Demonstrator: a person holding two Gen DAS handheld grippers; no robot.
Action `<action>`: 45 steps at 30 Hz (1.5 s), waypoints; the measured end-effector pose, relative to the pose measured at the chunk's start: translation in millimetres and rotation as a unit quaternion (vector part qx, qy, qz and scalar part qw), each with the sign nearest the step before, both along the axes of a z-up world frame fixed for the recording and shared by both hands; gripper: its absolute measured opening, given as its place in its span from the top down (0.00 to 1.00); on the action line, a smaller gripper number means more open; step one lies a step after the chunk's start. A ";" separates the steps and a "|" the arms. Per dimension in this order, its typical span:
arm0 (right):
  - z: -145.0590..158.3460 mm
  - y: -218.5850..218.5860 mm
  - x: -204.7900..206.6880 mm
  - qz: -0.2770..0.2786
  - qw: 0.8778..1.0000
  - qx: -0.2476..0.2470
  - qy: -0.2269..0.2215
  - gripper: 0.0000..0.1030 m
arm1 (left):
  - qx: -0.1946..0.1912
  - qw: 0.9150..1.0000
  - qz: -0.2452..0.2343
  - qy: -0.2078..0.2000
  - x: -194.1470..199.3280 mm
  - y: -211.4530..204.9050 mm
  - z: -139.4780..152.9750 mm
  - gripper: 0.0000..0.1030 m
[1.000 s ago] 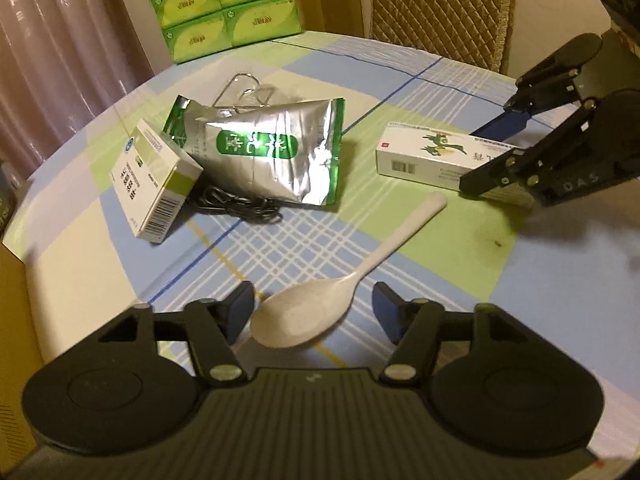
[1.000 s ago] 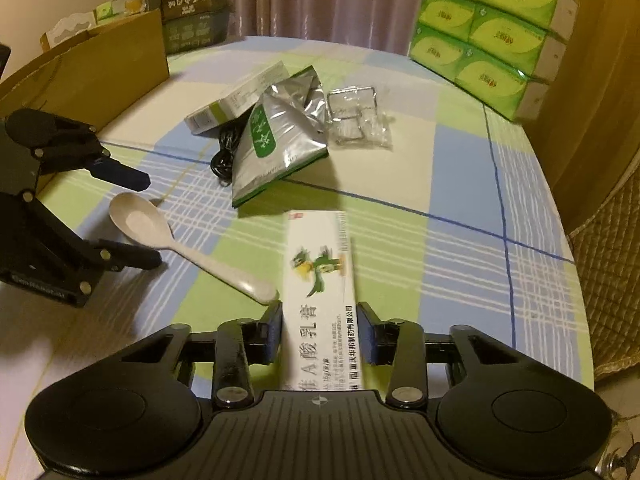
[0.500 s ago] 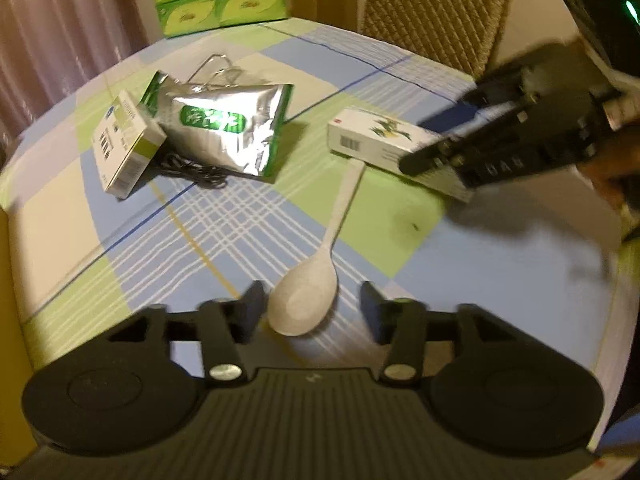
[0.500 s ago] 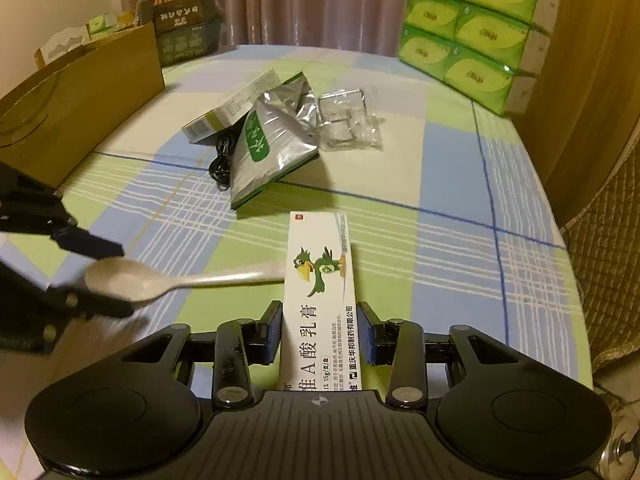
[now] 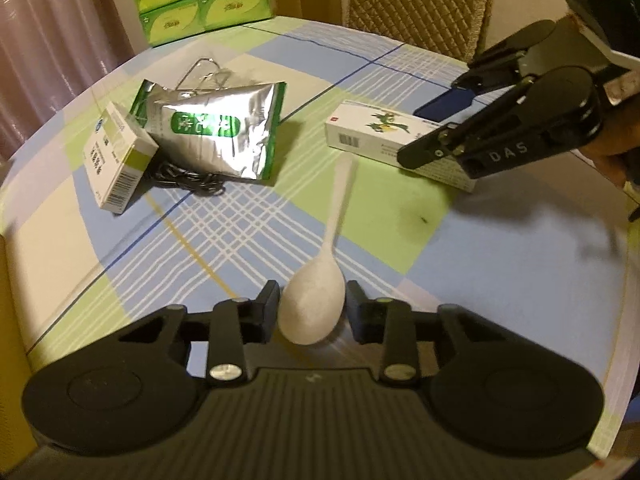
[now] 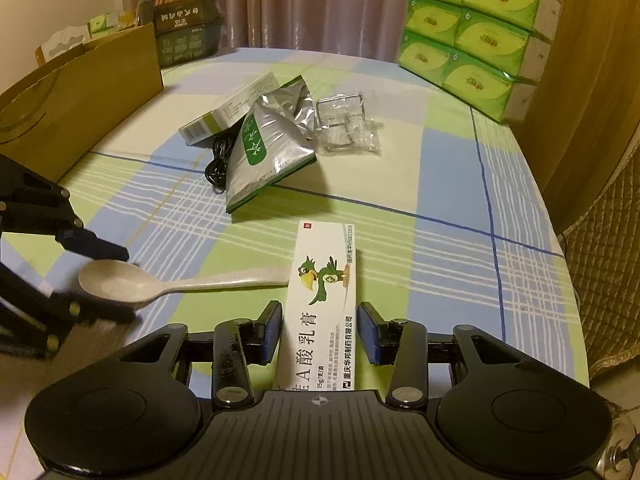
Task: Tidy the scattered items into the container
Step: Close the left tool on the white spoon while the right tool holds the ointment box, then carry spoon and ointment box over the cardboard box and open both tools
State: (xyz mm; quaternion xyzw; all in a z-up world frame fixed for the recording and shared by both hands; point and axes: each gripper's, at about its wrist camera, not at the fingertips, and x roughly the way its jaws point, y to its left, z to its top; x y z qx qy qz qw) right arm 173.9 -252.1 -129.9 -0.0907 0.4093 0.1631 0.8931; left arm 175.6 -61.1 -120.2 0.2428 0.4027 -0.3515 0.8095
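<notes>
A white plastic spoon [image 5: 326, 248] lies on the checked tablecloth. Its bowl sits between the fingers of my left gripper [image 5: 313, 300], whose jaws are closing, pads against both sides of the bowl. The spoon [image 6: 168, 286] points its handle at a white ointment box with a green parrot [image 6: 324, 268]. That box [image 5: 372, 130] lies flat on the cloth. My right gripper [image 6: 320, 320] straddles its near end with jaws opening, and thin gaps show beside the pads. A brown cardboard container [image 6: 80, 92] stands at the table's left edge.
A silver-green pouch [image 5: 216, 128], a small white-green carton [image 5: 116, 156], a black cable [image 5: 184, 178] and a clear packet of metal clips [image 6: 344, 128] lie mid-table. Green tissue packs [image 6: 472, 32] are stacked at the back. A wicker chair [image 5: 416, 0] stands beyond the table.
My left gripper's jaws have closed in onto the spoon's bowl, and the spoon has swung so its handle points at the ointment box. The right gripper stayed over the box.
</notes>
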 end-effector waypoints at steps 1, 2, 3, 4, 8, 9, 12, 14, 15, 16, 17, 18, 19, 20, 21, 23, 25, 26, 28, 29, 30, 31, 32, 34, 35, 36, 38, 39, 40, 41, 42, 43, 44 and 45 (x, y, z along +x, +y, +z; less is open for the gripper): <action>-0.2 0.3 0.1 0.000 1.000 0.000 0.000 0.62 | 0.000 1.000 -0.001 0.000 -0.5 -0.3 0.8 0.72; -0.4 0.6 0.0 0.000 1.000 -0.001 0.001 0.62 | -0.004 1.000 -0.001 0.001 -1.0 -0.3 2.1 0.72; -0.4 0.9 0.0 0.001 1.000 -0.001 0.001 0.62 | -0.010 1.000 -0.001 0.001 -1.8 0.0 4.4 0.72; -0.5 0.9 0.0 0.001 1.000 -0.002 0.001 0.62 | -0.015 1.000 0.000 0.000 -2.6 0.0 6.4 0.72; -1.4 0.9 0.2 -0.001 1.000 -0.004 0.002 0.62 | -0.022 1.000 0.012 -0.013 -2.7 0.8 13.5 0.72; -2.1 0.8 0.6 -0.002 1.000 -0.004 0.003 0.62 | -0.025 0.999 0.017 -0.014 -1.5 2.1 15.1 0.72; -4.3 0.7 2.5 -0.002 1.000 -0.006 0.007 0.62 | -0.029 0.999 0.030 -0.017 1.7 5.9 18.3 0.72; -5.7 1.3 3.5 -0.005 1.000 -0.007 0.011 0.62 | -0.032 0.999 0.036 -0.017 2.0 8.0 20.2 0.72; -5.5 1.1 3.8 -0.008 1.000 -0.006 0.013 0.63 | -0.033 0.999 0.036 -0.018 1.4 8.6 21.3 0.72; -4.5 0.9 3.2 -0.009 1.000 -0.004 0.012 0.65 | -0.033 0.999 0.036 -0.019 0.6 9.0 22.3 0.72; -3.3 0.8 2.5 -0.010 1.000 -0.004 0.010 0.66 | -0.033 0.999 0.036 -0.020 -0.5 9.2 23.6 0.72; -2.1 0.7 1.7 -0.010 1.000 -0.004 0.009 0.66 | -0.034 0.999 0.034 -0.023 -2.2 9.3 25.6 0.72; -1.0 0.5 0.7 -0.012 1.000 -0.003 0.006 0.66 | -0.034 0.999 0.032 -0.027 -3.7 9.6 28.3 0.72; 0.3 -0.1 -0.8 -0.013 1.000 -0.002 0.003 0.66 | -0.036 0.998 0.032 -0.032 -4.8 10.7 31.1 0.72; 1.9 -0.6 -2.4 -0.013 1.000 -0.002 -0.001 0.66 | -0.039 0.998 0.034 -0.037 -5.9 12.0 34.7 0.72; 5.4 -2.7 -5.0 -0.018 1.000 -0.001 -0.008 0.66 | -0.046 0.997 0.040 -0.045 -8.0 15.5 42.8 0.72; 9.8 -4.1 -6.5 -0.023 1.000 0.004 -0.013 0.66 | -0.051 0.996 0.047 -0.055 -10.2 19.5 53.0 0.72; 12.2 -3.7 -7.1 -0.026 1.000 0.008 -0.015 0.66 | -0.053 0.995 0.052 -0.061 -10.9 21.5 58.4 0.72; 18.1 1.7 -8.5 -0.028 0.999 0.017 -0.018 0.66 | -0.059 0.993 0.067 -0.075 -10.7 28.7 71.6 0.72; 22.3 7.1 -9.9 -0.026 0.999 0.023 -0.019 0.66 | -0.062 0.992 0.076 -0.080 -10.7 33.5 78.1 0.72; 26.9 13.0 -10.8 -0.023 0.999 0.029 -0.021 0.66 | -0.066 0.990 0.088 -0.087 -10.8 40.8 86.0 0.72; 32.3 21.1 -11.7 -0.016 0.999 0.036 -0.023 0.66 | -0.067 0.989 0.098 -0.091 -11.4 47.2 92.7 0.72; 39.1 31.2 -13.1 -0.007 0.999 0.040 -0.028 0.66 | -0.069 0.987 0.109 -0.096 -12.2 55.1 99.5 0.72; 56.1 55.2 -14.8 0.018 0.998 0.047 -0.041 0.66 | -0.063 0.983 0.131 -0.111 -15.0 74.1 114.8 0.72; 66.9 69.8 -15.6 0.033 0.997 0.054 -0.048 0.66 | -0.059 0.981 0.141 -0.118 -16.4 84.1 121.3 0.72; 75.0 81.4 -15.7 0.044 0.996 0.061 -0.054 0.66 | -0.056 0.978 0.156 -0.125 -18.0 98.0 129.4 0.72; 96.7 112.2 -15.5 0.072 0.992 0.080 -0.065 0.66 | -0.051 0.972 0.184 -0.138 -22.5 124.5 143.1 0.72; 104.9 127.7 -14.9 0.084 0.990 0.087 -0.070 0.66 | -0.047 0.967 0.203 -0.144 -24.3 140.8 150.0 0.72; 112.5 144.1 -14.1 0.097 0.988 0.095 -0.074 0.66 | -0.045 0.963 0.218 -0.149 -26.0 156.0 155.2 0.72; 120.8 160.3 -12.8 0.110 0.986 0.104 -0.076 0.66 | -0.043 0.959 0.234 -0.152 -27.2 171.2 159.6 0.72; 128.3 178.3 -11.0 0.123 0.983 0.113 -0.077 0.66 | -0.040 0.954 0.255 -0.155 -28.2 190.9 163.6 0.72; 134.0 194.7 -9.4 0.134 0.981 0.121 -0.076 0.66 | -0.038 0.949 0.271 -0.155 -28.7 206.7 165.5 0.72; 139.5 214.1 -7.2 0.147 0.978 0.128 -0.075 0.66 | -0.036 0.945 0.285 -0.155 -28.8 221.7 166.5 0.72; 142.9 230.1 -5.5 0.156 0.976 0.131 -0.073 0.66 | -0.032 0.941 0.300 -0.154 -28.5 239.1 166.3 0.72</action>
